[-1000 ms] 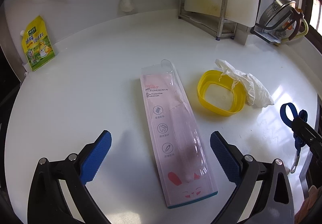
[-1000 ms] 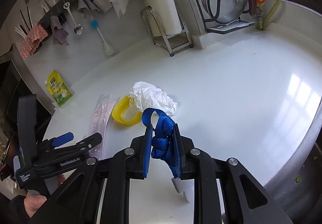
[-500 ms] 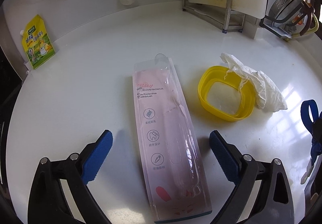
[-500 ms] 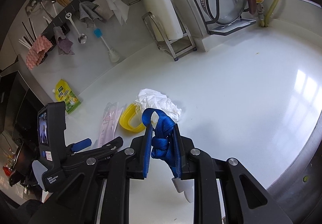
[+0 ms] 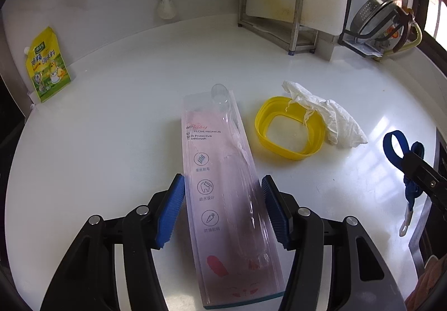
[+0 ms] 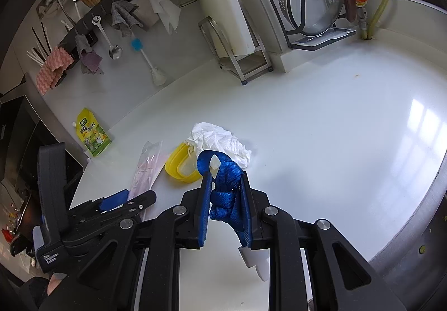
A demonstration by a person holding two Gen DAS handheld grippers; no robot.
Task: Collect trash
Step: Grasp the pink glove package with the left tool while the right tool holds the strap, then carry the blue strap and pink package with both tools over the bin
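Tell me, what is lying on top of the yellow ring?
A crumpled white tissue lies over the far right rim of the yellow ring. Through the open middle the white counter shows. The rim part under the tissue is hidden.

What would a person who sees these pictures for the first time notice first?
First, the long pink toothbrush package lying flat on the white counter, with the left tool closing around it, its blue pads at both long edges. Beside it lie a yellow ring and a crumpled white tissue touching its rim. The right tool is shut on a knotted blue strap.
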